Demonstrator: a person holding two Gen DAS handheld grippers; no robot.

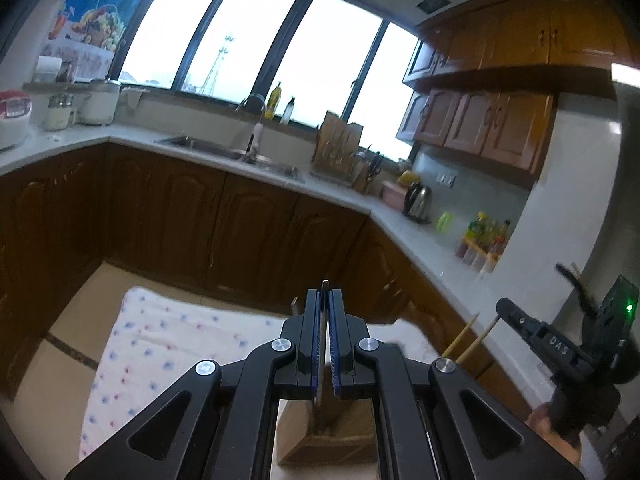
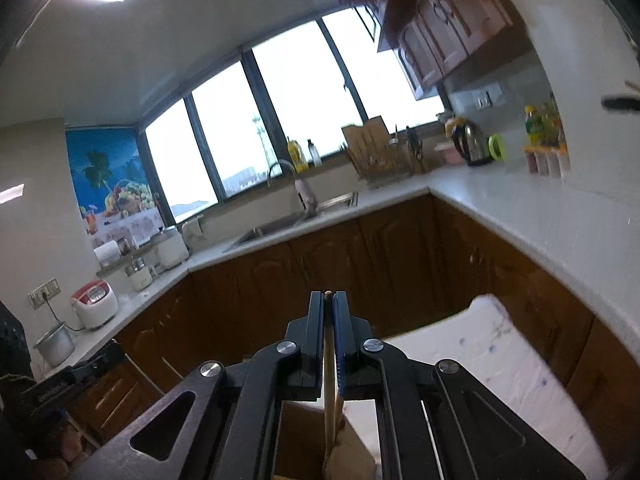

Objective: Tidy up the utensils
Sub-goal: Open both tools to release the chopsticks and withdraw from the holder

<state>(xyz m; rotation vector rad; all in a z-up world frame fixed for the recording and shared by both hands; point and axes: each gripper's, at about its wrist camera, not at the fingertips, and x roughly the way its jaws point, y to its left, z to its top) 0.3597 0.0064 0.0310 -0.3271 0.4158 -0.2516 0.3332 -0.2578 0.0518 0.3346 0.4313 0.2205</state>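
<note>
My left gripper [image 1: 325, 294] is shut on a thin metal utensil [image 1: 322, 344] held upright, its lower end going down into a wooden holder box [image 1: 320, 436] below the jaws. My right gripper [image 2: 328, 296] is shut on wooden chopsticks [image 2: 329, 400] that also run down toward the wooden box [image 2: 352, 456]. In the left wrist view the right gripper's body [image 1: 560, 348] shows at the right with two chopstick ends [image 1: 466, 338] sticking out. What kind of utensil the left one holds is hidden.
A table with a white flowered cloth [image 1: 160, 344] lies under both grippers; it also shows in the right wrist view [image 2: 500, 360]. Brown cabinets and a white counter [image 1: 400, 216] with sink [image 1: 232, 150], kettle [image 1: 418, 200] and bottles [image 1: 486, 236] wrap around behind.
</note>
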